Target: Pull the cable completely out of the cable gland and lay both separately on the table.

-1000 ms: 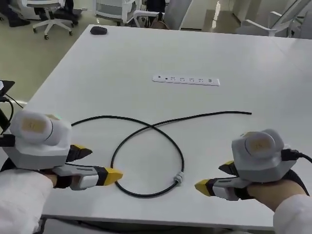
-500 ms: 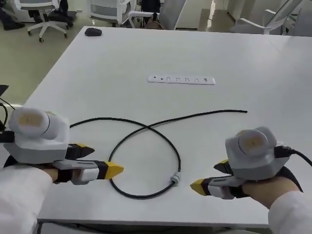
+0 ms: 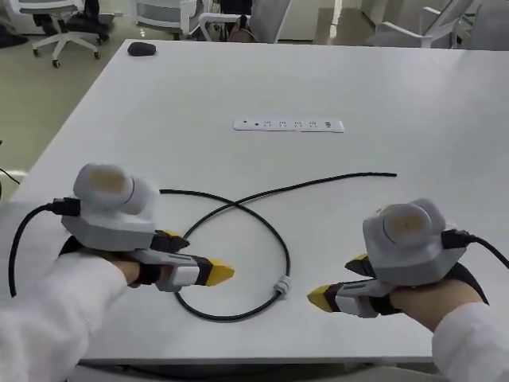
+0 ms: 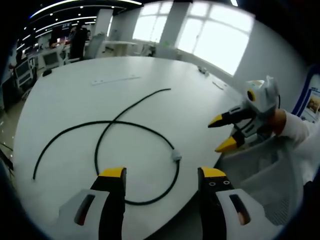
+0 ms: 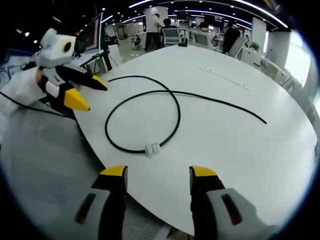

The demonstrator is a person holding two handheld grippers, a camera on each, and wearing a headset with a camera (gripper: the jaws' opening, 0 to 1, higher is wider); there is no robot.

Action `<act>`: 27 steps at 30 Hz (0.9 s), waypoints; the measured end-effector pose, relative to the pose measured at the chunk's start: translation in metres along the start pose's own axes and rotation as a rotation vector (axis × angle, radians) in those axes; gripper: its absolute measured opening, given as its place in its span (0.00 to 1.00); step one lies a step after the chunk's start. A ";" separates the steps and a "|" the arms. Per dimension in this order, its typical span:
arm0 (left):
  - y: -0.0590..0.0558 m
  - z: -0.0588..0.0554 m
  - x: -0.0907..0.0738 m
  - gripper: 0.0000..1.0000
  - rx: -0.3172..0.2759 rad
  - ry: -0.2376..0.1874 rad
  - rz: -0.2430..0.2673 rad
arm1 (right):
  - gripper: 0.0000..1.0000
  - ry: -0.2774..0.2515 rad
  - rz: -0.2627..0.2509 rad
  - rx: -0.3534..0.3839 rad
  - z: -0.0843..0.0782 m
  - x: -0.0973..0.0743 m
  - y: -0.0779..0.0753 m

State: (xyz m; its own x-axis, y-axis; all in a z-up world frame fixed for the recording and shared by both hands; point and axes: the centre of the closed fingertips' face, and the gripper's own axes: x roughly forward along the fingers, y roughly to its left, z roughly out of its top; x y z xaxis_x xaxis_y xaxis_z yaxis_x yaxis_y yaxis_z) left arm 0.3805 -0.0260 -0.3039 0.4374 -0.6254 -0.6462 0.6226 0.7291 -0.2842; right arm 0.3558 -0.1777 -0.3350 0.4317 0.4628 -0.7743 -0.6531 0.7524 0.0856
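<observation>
Along the near edge of the tabletop [image 3: 413, 95], left tongs [image 3: 208, 256] and right tongs [image 3: 329, 280] hover gaping and empty either side of the cable gland [image 3: 280, 286], seemingly poised to grip it; its black cable [image 3: 262, 227], still threaded, loops toward the middle.

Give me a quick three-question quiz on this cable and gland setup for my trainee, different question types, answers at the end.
1. True or false: the gland is threaded on the cable.
2. The left gripper is: A open; B shut on the cable; C shut on the gland.
3. What white thing lies on the table beyond the cable?
Key: 1 true; 2 A; 3 power strip.
</observation>
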 end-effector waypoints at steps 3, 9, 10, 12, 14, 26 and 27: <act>-0.004 -0.001 0.011 0.57 -0.015 0.016 -0.010 | 0.51 -0.003 -0.002 0.002 0.000 0.000 -0.001; -0.013 -0.007 0.037 0.50 -0.084 0.053 -0.045 | 0.50 -0.023 -0.006 0.029 0.004 -0.002 -0.003; -0.015 -0.009 0.041 0.49 -0.088 0.066 -0.048 | 0.50 -0.024 -0.007 0.030 0.004 -0.002 -0.004; -0.019 -0.013 0.049 0.47 -0.092 0.077 -0.047 | 0.50 -0.025 -0.009 0.031 0.004 -0.002 -0.004; -0.019 -0.017 0.058 0.46 -0.100 0.092 -0.045 | 0.50 -0.024 -0.007 0.031 0.004 -0.002 -0.004; -0.034 -0.024 0.092 0.35 -0.136 0.111 -0.032 | 0.49 -0.027 -0.014 0.042 0.004 -0.003 -0.006; -0.034 -0.026 0.095 0.34 -0.132 0.116 -0.034 | 0.49 -0.029 -0.016 0.044 0.005 -0.003 -0.006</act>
State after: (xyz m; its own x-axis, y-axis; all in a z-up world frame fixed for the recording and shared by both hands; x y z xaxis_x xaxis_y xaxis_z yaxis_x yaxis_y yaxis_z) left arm 0.3839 -0.1033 -0.3739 0.3350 -0.6193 -0.7101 0.5419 0.7432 -0.3925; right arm 0.3616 -0.1817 -0.3304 0.4601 0.4637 -0.7572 -0.6186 0.7791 0.1012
